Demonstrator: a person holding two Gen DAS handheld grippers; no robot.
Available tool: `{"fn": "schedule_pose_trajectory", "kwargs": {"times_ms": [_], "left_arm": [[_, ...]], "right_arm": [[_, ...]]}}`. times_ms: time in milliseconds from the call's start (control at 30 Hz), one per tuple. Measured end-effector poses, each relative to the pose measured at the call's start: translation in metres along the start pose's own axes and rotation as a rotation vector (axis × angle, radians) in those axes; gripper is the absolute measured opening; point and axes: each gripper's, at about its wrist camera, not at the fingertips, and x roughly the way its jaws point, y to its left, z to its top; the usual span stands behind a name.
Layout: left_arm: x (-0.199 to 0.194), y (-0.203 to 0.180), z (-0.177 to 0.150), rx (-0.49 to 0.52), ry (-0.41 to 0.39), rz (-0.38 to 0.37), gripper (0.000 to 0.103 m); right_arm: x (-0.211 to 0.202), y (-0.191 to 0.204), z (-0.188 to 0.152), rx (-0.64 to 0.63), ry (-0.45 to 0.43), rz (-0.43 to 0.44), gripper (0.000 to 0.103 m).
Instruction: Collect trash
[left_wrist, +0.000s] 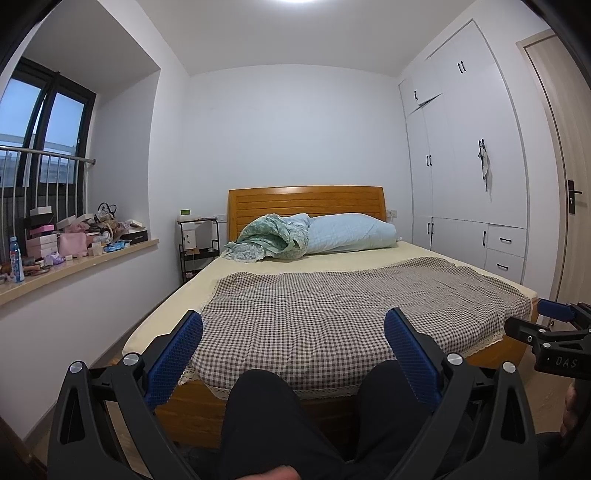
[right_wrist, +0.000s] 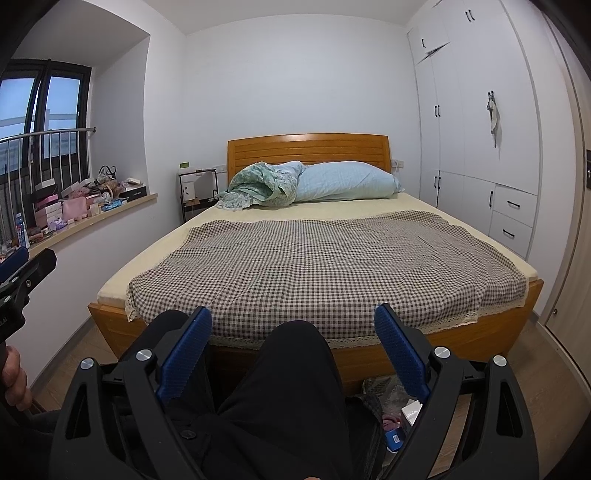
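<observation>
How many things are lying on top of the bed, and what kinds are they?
Checked blanket: 1
Light blue pillow: 1
Crumpled green floral cloth: 1
Total: 3

Checked blanket (right_wrist: 325, 266) on bed (right_wrist: 443, 339); pillow (right_wrist: 347, 181) near headboard (right_wrist: 306, 147).

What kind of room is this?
A bedroom in a home, most likely. A wooden bed with a pillow fills the middle, white built-in wardrobes line one wall, and a windowsill is cluttered with boxes.
</observation>
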Motion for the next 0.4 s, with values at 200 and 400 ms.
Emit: {"fn": "schedule_pose_trajectory", "kwargs": {"times_ms": [200,400], "left_arm": [[0.006,0.004,0.0,-0.017,0.009,-0.035,0.095],[0.142,0.035,0.002,-0.054,0.151,-0.002,0.096]], "right_arm": [[0.009,-0.006,0.002,0.013,-0.003,-0.005,0.086],[0.115,-0.036,0.015,0.049,0.104,-0.017,0.086]]}}
